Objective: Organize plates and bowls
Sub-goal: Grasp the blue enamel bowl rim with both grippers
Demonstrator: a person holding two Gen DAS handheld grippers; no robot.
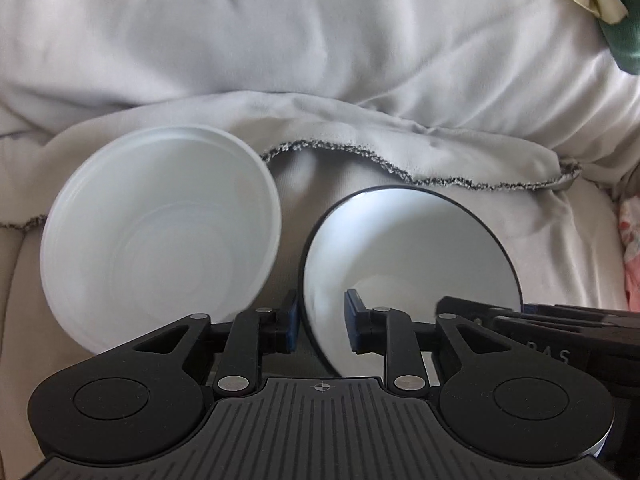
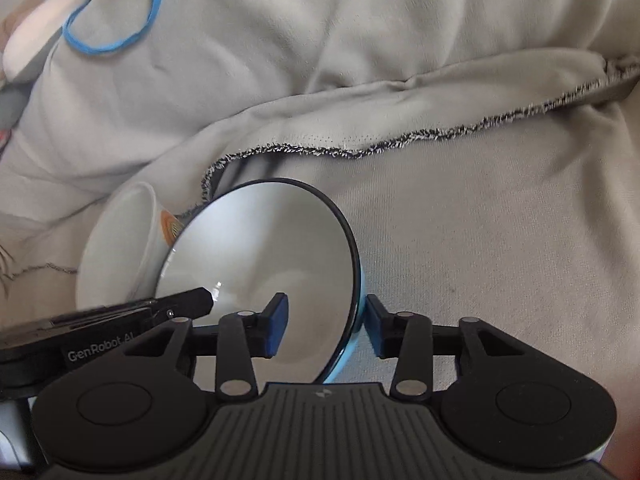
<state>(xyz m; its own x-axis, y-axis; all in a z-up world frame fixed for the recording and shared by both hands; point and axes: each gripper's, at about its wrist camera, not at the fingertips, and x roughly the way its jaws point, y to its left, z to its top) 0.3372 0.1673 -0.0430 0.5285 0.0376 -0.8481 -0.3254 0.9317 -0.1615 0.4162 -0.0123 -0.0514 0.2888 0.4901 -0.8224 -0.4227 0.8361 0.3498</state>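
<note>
Covering everything, a rumpled grey blanket (image 1: 320, 60) bears a white plastic bowl (image 1: 160, 240) beside a dark-rimmed, blue-sided bowl (image 2: 264, 264). The right gripper (image 2: 326, 330) pinches that bowl's right rim; the left gripper (image 1: 320, 326) straddles its opposite rim, slightly parted. On soft bedding, a lopsided grip may tip it.

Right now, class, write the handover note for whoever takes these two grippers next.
Right gripper: shut on the blue bowl at its rim; the bowl is tilted.
Left gripper: open, pads astride the opposite rim, not pressing.
White bowl: beside it on the blanket, separate, not held.
Done: nothing stacked yet.
Left: probably nest the two bowls. No plates in view.
</note>
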